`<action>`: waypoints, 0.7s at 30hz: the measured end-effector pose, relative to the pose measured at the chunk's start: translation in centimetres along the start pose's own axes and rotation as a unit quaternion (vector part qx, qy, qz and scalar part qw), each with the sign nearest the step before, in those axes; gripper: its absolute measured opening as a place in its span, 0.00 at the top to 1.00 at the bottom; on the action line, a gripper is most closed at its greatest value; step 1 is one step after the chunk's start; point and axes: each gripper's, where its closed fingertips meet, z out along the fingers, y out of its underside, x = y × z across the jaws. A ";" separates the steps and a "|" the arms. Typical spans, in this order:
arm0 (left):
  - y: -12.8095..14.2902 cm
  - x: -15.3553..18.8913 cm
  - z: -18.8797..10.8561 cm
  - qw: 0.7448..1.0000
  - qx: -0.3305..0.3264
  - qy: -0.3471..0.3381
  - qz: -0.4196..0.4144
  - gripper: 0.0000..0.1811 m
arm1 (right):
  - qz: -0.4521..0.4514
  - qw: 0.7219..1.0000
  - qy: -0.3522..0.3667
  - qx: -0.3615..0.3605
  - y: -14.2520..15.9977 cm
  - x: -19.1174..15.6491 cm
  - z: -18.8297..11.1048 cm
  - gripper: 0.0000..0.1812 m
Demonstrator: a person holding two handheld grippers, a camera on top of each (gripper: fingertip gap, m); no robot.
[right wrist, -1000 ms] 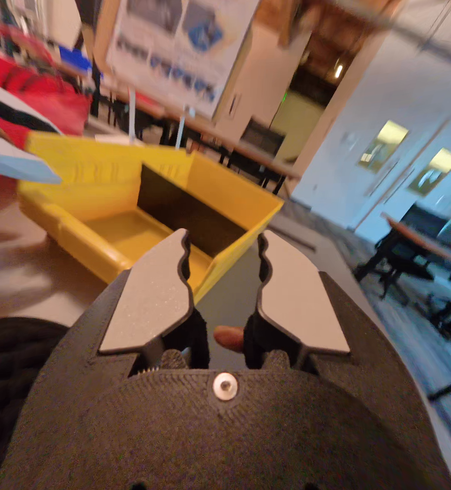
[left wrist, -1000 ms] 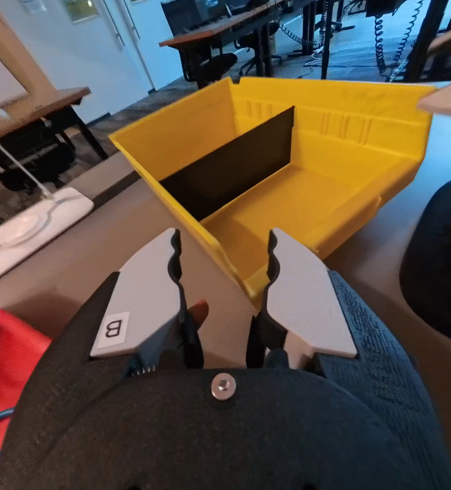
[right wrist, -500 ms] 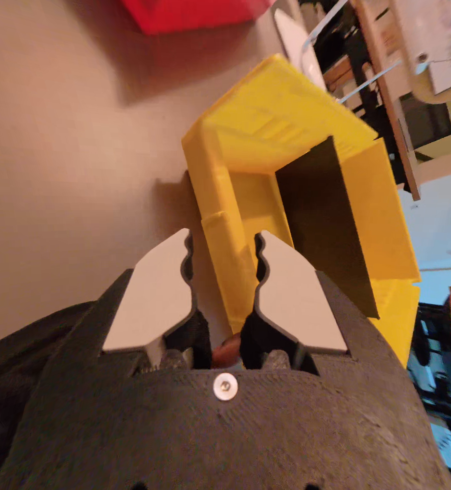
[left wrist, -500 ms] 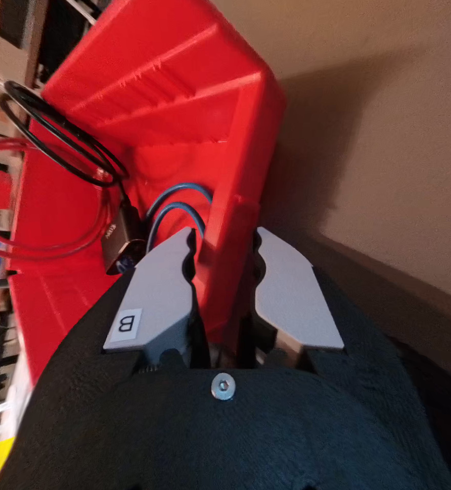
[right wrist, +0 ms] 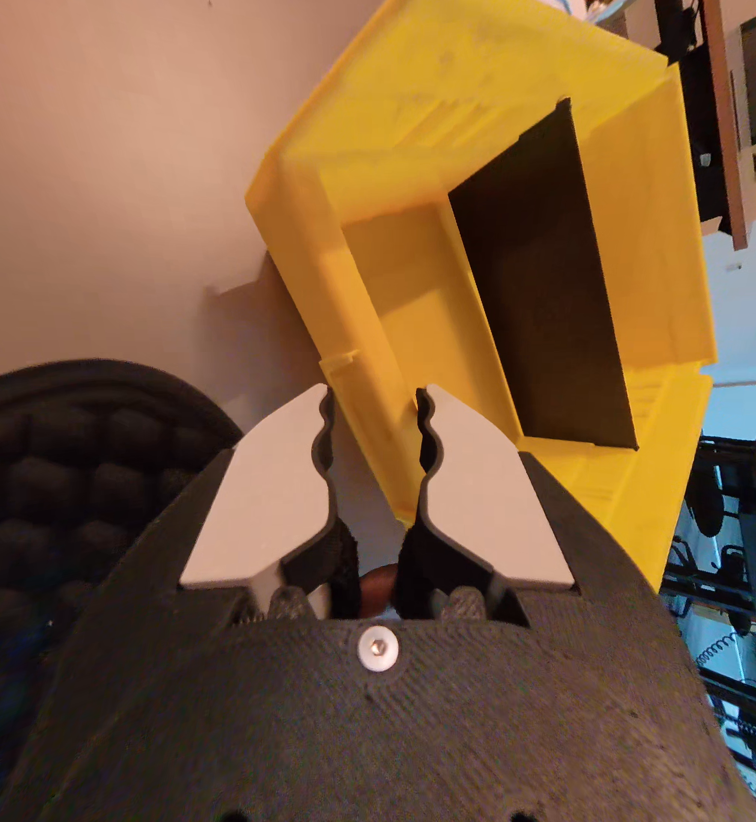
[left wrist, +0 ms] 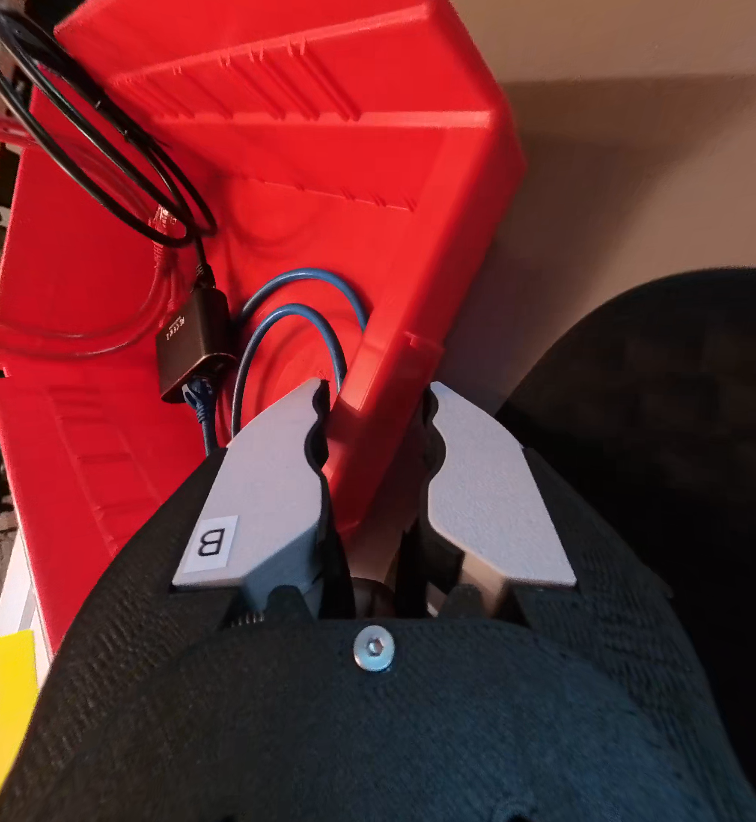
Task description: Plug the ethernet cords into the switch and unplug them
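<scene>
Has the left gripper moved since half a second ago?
Yes, slightly. The left gripper has edged forward over the front wall of the red bin, which now looms larger between its open fingers.

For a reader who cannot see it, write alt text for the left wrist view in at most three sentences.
The left gripper, open, straddles the front lip of a red bin on a tan table. Inside lie a small black switch with a blue ethernet cord plugged in, plus looped red cord and black cord.
</scene>
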 end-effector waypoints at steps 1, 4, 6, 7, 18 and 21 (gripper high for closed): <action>0.4 -0.2 -0.1 1.000 -0.003 -0.004 -0.002 0.78 | 0.002 1.000 -0.001 -0.002 0.3 0.1 -0.2 0.80; 1.8 -0.9 -0.6 1.000 -0.011 -0.013 -0.005 0.78 | 0.005 1.000 -0.002 -0.006 1.3 0.2 -0.8 0.80; 2.8 -1.3 -1.0 1.000 -0.020 -0.016 -0.005 0.78 | -0.001 1.000 -0.003 -0.008 2.0 0.3 -1.2 0.80; 3.2 -1.5 -1.2 1.000 -0.023 -0.016 -0.007 0.78 | -0.003 1.000 -0.003 -0.009 2.3 0.3 -1.4 0.80; 6.4 -2.4 -3.4 0.999 -0.037 0.003 -0.008 0.78 | 0.012 0.999 0.000 -0.032 6.4 1.1 -3.6 0.80; 6.8 -2.4 -3.7 0.999 -0.035 0.010 -0.007 0.78 | 0.011 0.999 0.002 -0.033 6.8 1.1 -4.0 0.80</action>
